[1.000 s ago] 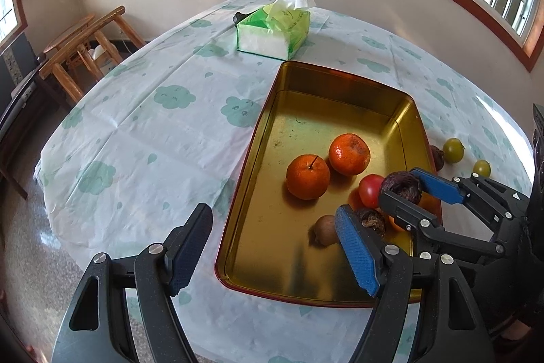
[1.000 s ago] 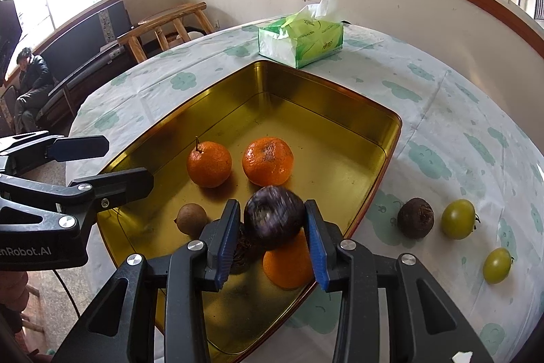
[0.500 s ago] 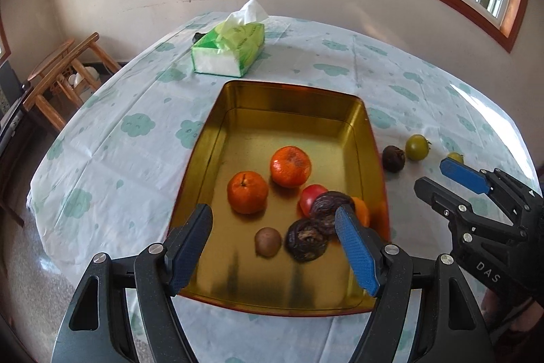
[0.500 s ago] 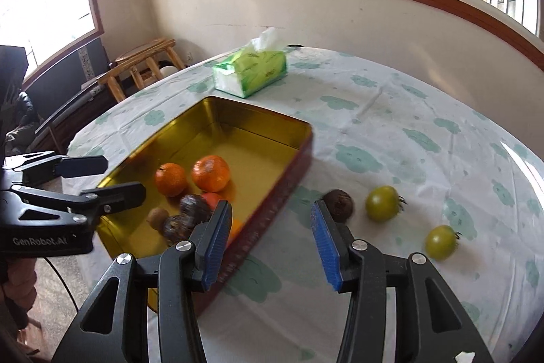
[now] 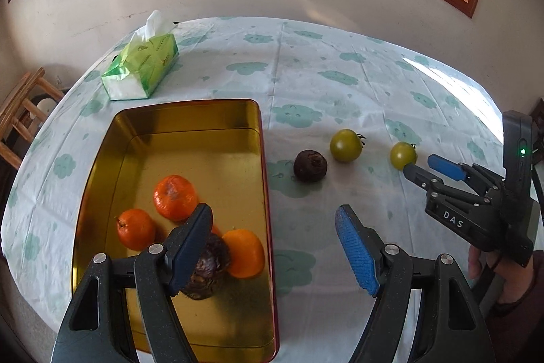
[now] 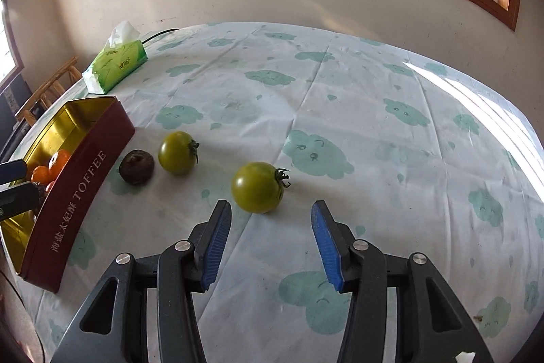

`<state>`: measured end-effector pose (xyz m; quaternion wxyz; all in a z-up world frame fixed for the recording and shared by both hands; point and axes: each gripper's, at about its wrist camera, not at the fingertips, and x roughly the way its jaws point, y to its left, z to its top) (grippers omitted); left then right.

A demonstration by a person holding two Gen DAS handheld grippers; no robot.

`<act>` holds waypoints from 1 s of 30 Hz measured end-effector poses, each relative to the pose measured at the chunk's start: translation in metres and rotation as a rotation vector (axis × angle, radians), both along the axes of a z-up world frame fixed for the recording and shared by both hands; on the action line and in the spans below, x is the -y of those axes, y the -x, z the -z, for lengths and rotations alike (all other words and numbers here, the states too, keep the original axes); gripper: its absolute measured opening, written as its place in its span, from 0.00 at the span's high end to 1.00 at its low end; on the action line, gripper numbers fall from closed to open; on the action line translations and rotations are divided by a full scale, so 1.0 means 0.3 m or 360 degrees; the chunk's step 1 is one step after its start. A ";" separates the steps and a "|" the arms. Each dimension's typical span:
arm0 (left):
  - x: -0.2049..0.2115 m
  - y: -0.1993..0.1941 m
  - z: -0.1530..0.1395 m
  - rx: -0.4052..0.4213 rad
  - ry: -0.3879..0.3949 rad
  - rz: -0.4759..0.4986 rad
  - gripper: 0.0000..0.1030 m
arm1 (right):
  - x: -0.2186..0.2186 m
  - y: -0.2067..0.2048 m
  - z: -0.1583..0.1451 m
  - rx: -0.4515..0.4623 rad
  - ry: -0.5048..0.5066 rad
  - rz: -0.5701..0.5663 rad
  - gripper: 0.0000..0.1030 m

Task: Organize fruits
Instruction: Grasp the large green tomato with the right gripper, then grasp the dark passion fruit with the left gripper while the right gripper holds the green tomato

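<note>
A gold tin tray (image 5: 190, 118) (image 6: 78, 159) holds several fruits: oranges (image 5: 175, 197) and a dark wrinkled fruit (image 5: 209, 264). On the cloth to its right lie a dark fruit (image 5: 310, 165) (image 6: 136, 166) and two green tomatoes (image 5: 345, 145) (image 5: 403, 155). My right gripper (image 6: 268, 240) is open and empty, just short of the nearer green tomato (image 6: 257, 187); the other tomato (image 6: 177, 152) lies further left. It also shows in the left wrist view (image 5: 425, 170). My left gripper (image 5: 272, 244) is open and empty over the tray's right edge.
A green tissue box (image 5: 141, 70) (image 6: 115, 63) stands behind the tray. The round table has a white cloth with green clouds (image 6: 340, 111). Wooden chairs (image 5: 20, 118) stand at the left. A wall and window are behind the table.
My right gripper let go of the dark fruit in the tray, opened, and swung right to the green tomatoes. My left gripper also shifted right, toward the tray's right edge.
</note>
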<state>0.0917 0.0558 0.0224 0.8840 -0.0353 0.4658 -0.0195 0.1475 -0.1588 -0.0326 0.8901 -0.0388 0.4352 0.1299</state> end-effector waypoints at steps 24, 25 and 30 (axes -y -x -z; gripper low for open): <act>0.136 -0.168 0.053 -0.0045 -0.0157 0.0081 0.29 | -0.031 -0.059 0.044 0.0007 0.0002 -0.0019 0.70; 0.138 -0.167 0.048 -0.0035 -0.0152 0.0080 0.29 | -0.021 -0.055 0.042 0.0013 0.0011 -0.0006 0.70; 0.162 -0.169 0.043 -0.0011 -0.0118 0.0107 0.34 | 0.047 -0.017 0.032 0.0046 0.0074 0.0082 0.70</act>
